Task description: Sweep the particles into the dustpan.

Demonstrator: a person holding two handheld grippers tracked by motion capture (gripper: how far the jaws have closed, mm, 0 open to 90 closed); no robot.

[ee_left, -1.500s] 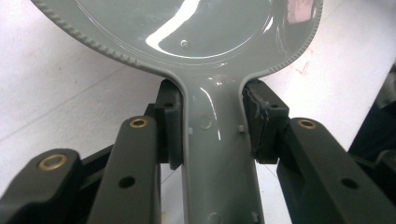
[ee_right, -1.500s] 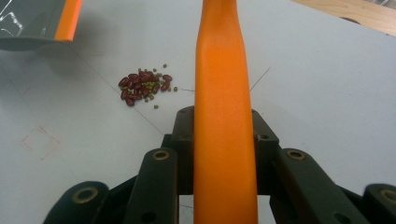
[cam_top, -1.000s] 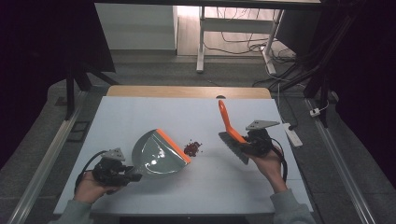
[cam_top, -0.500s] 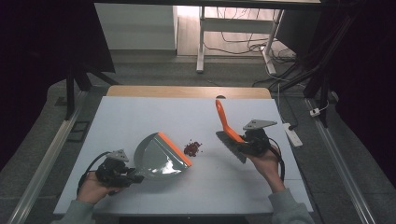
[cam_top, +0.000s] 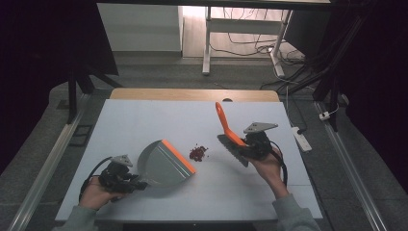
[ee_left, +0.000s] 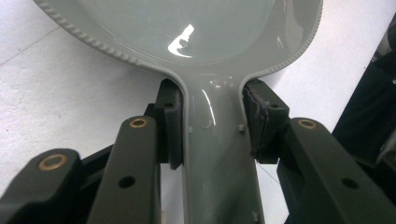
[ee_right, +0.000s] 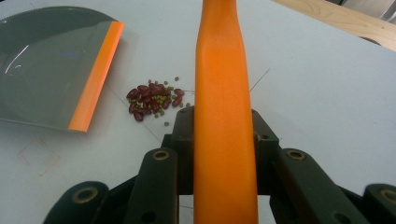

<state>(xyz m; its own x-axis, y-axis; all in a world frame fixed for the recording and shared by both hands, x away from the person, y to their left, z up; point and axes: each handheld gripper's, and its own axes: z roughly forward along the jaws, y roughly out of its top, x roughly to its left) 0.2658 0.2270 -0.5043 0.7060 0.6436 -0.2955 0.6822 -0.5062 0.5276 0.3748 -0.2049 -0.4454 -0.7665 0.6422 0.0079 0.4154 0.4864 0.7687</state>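
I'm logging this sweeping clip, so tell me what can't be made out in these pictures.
- Grey plastic dustpan: left gripper view, its orange lip is cut off by the top edge.
- Orange-handled brush: right gripper view, its bristles are hidden below its own handle.
- Pile of red and green beans: high view, too small to count.

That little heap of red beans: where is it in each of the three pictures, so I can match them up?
High view: the beans lie mid-table, between the dustpan and the brush.
Left gripper view: not in it; this one looks along the dustpan's grey handle.
Right gripper view: the beans lie left of the orange brush handle.
Shared landmark: the dustpan's orange lip.
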